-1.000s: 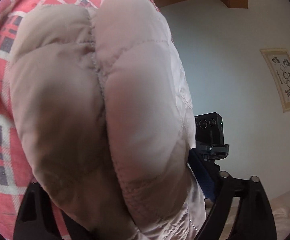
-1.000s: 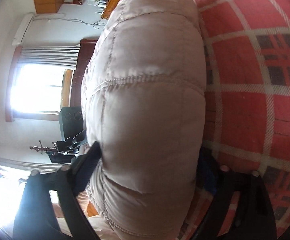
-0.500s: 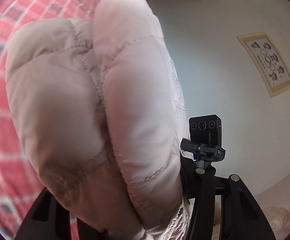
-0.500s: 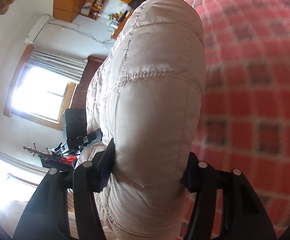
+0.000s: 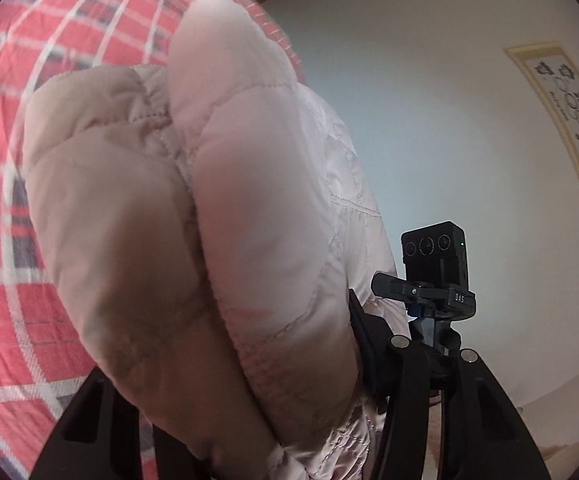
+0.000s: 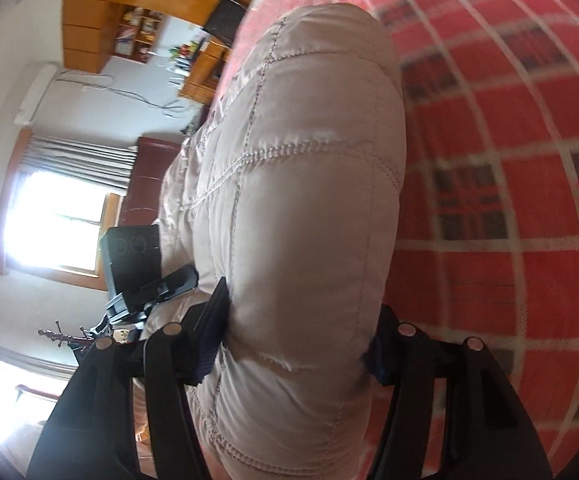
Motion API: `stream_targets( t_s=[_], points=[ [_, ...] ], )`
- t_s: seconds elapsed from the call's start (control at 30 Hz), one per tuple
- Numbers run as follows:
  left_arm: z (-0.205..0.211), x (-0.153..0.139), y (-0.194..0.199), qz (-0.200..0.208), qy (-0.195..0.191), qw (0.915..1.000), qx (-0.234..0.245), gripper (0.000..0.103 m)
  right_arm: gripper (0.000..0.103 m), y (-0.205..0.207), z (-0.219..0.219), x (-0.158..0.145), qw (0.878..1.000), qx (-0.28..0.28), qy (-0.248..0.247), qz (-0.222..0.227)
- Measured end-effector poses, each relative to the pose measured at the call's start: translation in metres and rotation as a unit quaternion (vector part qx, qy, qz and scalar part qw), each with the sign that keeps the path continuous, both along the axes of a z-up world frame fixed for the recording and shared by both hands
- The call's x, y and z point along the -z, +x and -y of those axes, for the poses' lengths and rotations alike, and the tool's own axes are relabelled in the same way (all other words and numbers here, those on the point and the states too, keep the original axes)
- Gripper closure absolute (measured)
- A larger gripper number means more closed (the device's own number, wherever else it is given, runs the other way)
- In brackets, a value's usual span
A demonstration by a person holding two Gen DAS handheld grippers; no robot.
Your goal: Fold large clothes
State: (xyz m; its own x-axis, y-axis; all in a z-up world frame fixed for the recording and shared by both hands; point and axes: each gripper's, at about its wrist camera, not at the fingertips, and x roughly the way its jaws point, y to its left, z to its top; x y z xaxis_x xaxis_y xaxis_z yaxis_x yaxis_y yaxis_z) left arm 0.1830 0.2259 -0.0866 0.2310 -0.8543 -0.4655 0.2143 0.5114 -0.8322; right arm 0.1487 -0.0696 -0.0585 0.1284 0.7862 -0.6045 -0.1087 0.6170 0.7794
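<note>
A pale beige quilted puffer jacket [image 5: 217, 240] fills the left wrist view, bunched in thick folds. My left gripper [image 5: 241, 412] is shut on it, the padding bulging out between the black fingers [image 5: 401, 384]. The right wrist view shows the same jacket [image 6: 301, 220] held up in the air, with my right gripper [image 6: 297, 344] shut on another thick fold of it. The other gripper's black camera block [image 5: 435, 252] shows beyond the jacket, and likewise in the right wrist view [image 6: 133, 256]. The rest of the jacket is hidden behind the near folds.
A red plaid bedspread [image 5: 5, 264] lies behind the jacket and fills the right side of the right wrist view [image 6: 509, 208]. A pale wall carries a framed picture [image 5: 565, 108]. A bright window [image 6: 53, 228], curtains and wooden cabinets [image 6: 89, 12] stand on the left.
Both grippers have lifted and tilted with the jacket held. The wall takes up more of the left wrist view, and the room and cabinets more of the right wrist view. The grips are unchanged.
</note>
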Motion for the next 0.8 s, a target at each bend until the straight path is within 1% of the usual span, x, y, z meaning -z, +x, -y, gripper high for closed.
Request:
stream_targets(
  t_s=[0.07, 0.1, 0.13, 0.2, 0.27, 0.3, 0.33, 0.37, 0.4, 0.47, 0.53, 0.6, 0.67, 0.73, 0.8],
  points=[
    [-0.002, 0.008, -0.005, -0.003, -0.005, 0.9999, -0.01, 0.049, 0.04, 0.008, 0.01, 0.013, 1.0, 0.002, 0.006, -0.013],
    [-0.003, 0.01, -0.008, 0.0, -0.001, 0.9999, -0.012, 0.048, 0.04, 0.009, 0.011, 0.019, 1.0, 0.002, 0.012, -0.018],
    [-0.004, 0.011, -0.011, 0.005, 0.002, 0.9999, -0.015, 0.046, 0.04, 0.01, 0.012, 0.023, 1.0, 0.001, 0.018, -0.02],
    [-0.004, 0.014, -0.018, -0.002, -0.003, 0.9997, -0.024, 0.043, 0.038, 0.011, 0.019, 0.027, 1.0, -0.002, 0.02, -0.02],
    [-0.006, 0.011, -0.017, -0.005, -0.002, 0.9996, -0.027, 0.042, 0.028, 0.02, 0.017, 0.027, 1.0, -0.003, 0.015, -0.026],
    [-0.007, 0.008, -0.018, -0.007, 0.003, 0.9996, -0.028, 0.04, 0.027, 0.024, 0.016, 0.026, 1.0, -0.002, 0.013, -0.028],
    [-0.01, 0.005, -0.02, -0.012, 0.011, 0.9994, -0.029, 0.037, 0.025, 0.019, 0.018, 0.023, 1.0, -0.001, 0.01, -0.028],
    [-0.002, -0.004, -0.021, -0.016, 0.017, 0.9992, -0.032, 0.036, 0.023, 0.017, 0.022, 0.023, 1.0, 0.001, 0.007, -0.027],
    [-0.004, -0.009, -0.026, -0.02, 0.019, 0.9989, -0.037, 0.035, 0.022, 0.016, 0.025, 0.02, 1.0, 0.001, 0.005, -0.026],
    [-0.017, -0.016, -0.04, -0.022, 0.021, 0.9984, -0.048, 0.035, 0.02, 0.003, 0.03, 0.013, 1.0, 0.008, -0.001, -0.024],
    [-0.034, -0.029, -0.057, -0.02, 0.021, 0.9977, -0.062, 0.036, 0.019, -0.013, 0.036, 0.011, 1.0, 0.011, 0.004, -0.022],
    [-0.048, -0.044, -0.074, -0.007, 0.021, 0.9971, -0.073, 0.036, 0.016, -0.03, 0.039, 0.008, 1.0, 0.009, 0.011, -0.026],
    [-0.059, -0.061, -0.094, 0.012, 0.029, 0.996, -0.084, 0.036, 0.015, -0.047, 0.043, 0.011, 0.999, 0.009, 0.02, -0.035],
    [-0.055, -0.081, -0.112, 0.023, 0.038, 0.9954, -0.085, 0.035, 0.015, -0.061, 0.046, 0.014, 0.998, 0.009, 0.035, -0.049],
    [-0.045, -0.1, -0.129, 0.044, 0.034, 0.9953, -0.079, 0.034, 0.015, -0.075, 0.046, 0.022, 0.997, 0.011, 0.047, -0.059]
  ],
)
